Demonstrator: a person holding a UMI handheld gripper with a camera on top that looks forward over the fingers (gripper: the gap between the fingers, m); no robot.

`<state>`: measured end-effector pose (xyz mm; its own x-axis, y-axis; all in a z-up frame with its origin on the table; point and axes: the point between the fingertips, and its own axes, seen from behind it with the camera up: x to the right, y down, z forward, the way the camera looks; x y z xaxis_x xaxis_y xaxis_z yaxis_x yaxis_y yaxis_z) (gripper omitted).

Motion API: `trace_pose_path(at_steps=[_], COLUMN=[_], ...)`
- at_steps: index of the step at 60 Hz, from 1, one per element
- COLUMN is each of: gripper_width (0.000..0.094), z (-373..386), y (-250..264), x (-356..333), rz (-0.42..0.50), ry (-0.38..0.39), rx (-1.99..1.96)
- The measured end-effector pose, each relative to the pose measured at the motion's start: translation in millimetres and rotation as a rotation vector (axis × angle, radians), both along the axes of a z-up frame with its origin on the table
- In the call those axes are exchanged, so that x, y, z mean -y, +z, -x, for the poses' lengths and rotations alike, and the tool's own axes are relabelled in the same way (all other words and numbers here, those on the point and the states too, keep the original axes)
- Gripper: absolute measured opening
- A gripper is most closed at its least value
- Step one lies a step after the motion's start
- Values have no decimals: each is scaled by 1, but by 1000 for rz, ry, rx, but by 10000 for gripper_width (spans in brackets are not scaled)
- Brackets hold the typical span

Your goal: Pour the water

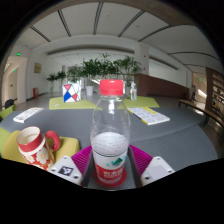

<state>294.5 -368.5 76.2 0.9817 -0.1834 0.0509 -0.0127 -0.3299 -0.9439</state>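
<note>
The gripper [110,160] is closing both pads on the bottle [110,135] at its label, probably full, heavy and slippery, with the cup [35,146] waiting at nine o'clock.

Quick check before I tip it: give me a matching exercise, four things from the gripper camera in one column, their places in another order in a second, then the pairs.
Things
1. clear plastic water bottle with a red cap
2. red and white patterned paper cup
3. red, white and blue box
4. row of green potted plants

Places
A. far back, along the wall behind the table
B. on the far side of the grey table, before the plants
C. between the fingers of the gripper
D. beside the bottle, on a yellow mat

Pairs: 1-C, 2-D, 3-B, 4-A
</note>
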Motion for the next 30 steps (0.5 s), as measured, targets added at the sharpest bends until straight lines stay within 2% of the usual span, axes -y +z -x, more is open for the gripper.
trace_pose_path(at_steps=[4, 7, 11, 22, 30], gripper_width=[876, 833, 870, 852, 856], z=[-3, -12, 6, 39, 71], y=[1, 3, 17, 65, 101], x=[15, 30, 51, 138, 206], rz=[60, 91, 94, 130, 115], ry=[-44, -60, -63, -65, -62], rx=[4, 0, 4, 48, 38])
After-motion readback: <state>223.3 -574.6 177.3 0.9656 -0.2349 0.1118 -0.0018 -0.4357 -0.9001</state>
